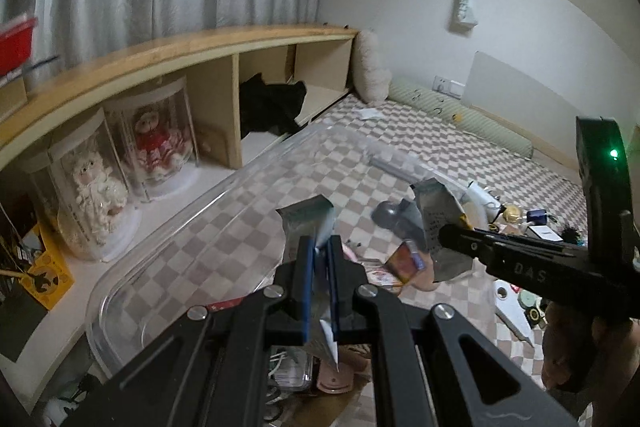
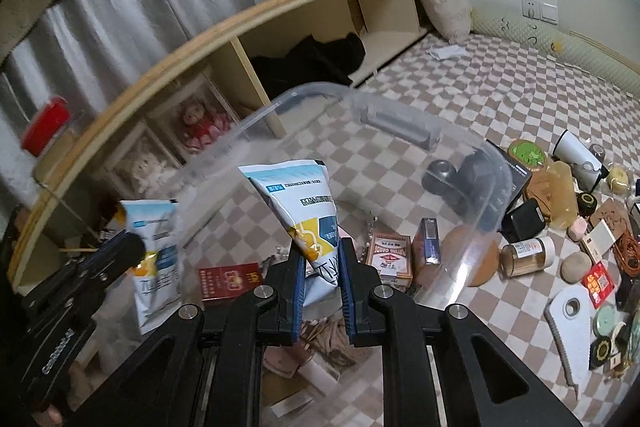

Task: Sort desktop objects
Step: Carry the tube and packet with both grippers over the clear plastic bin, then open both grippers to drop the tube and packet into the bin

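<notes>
Two matching snack packets are held up over a clear plastic bin (image 1: 200,203) (image 2: 312,91). My left gripper (image 1: 319,247) is shut on one packet (image 1: 306,219), whose silver back faces its camera. In the right wrist view this packet (image 2: 154,255) shows its white, blue and yellow front at the left, with the left gripper (image 2: 134,247) beside it. My right gripper (image 2: 322,255) is shut on the lower end of the other packet (image 2: 300,199), which stands tilted. In the left wrist view, that second packet (image 1: 436,211) and the right gripper (image 1: 444,233) sit at the right.
The bin holds a red box (image 2: 228,279), a card box (image 2: 388,255) and a blue box (image 2: 428,241). Several small items lie right of it on the checkered cover, among them a jar (image 2: 528,255) and a white tool (image 2: 570,319). A wooden shelf (image 1: 168,55) with cased dolls (image 1: 156,139) runs behind.
</notes>
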Demonstrator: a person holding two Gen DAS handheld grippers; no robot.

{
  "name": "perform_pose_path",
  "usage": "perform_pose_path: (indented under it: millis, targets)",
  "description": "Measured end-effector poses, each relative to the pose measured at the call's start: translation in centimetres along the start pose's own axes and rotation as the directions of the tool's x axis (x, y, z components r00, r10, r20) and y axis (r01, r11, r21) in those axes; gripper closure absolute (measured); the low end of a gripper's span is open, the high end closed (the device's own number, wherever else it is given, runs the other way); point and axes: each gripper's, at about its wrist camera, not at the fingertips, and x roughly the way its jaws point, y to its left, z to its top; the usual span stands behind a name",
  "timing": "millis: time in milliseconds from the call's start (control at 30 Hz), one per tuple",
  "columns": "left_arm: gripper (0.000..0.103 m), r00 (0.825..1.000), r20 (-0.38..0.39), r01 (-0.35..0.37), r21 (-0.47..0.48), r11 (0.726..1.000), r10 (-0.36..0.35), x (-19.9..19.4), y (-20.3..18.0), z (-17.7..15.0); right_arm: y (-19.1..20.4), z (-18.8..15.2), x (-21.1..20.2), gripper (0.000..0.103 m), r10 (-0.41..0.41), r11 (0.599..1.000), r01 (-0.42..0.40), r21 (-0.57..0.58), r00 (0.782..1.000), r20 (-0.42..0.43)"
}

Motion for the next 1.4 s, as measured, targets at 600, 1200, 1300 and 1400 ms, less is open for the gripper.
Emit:
perform_pose_path:
  millis: [600,1200,1300,1400]
  targets:
    - [0.044,0.999,-0.052,0.013,-0.066,0.998,-0.016,2.0,0.8,0.7,0.2,-0.1,3.6,0.065,-0.083,0.996,0.084,0.003,0.995,-0.057]
    - [0.034,0.998,-0.036,-0.049,-0.026,0.998,0.048,1.4,0.5,0.6,1.4,0.2,2.4,0.000,-0.119,0.992,0.119,-0.032,0.993,-0.011]
    - [0.034,0.998,-0.037,-0.056,-0.022,0.998,0.055,1.3,0.6,0.6,1.4,0.1,2.4,0.000,-0.118,0.993,0.117,-0.031,0.993,-0.011]
    - [0.032,0.998,-0.037,-0.056,-0.020,0.998,0.055,1.2,0.6,0.7,1.4,0.0,2.4,0.000,-0.119,0.992,0.118,-0.033,0.993,-0.014]
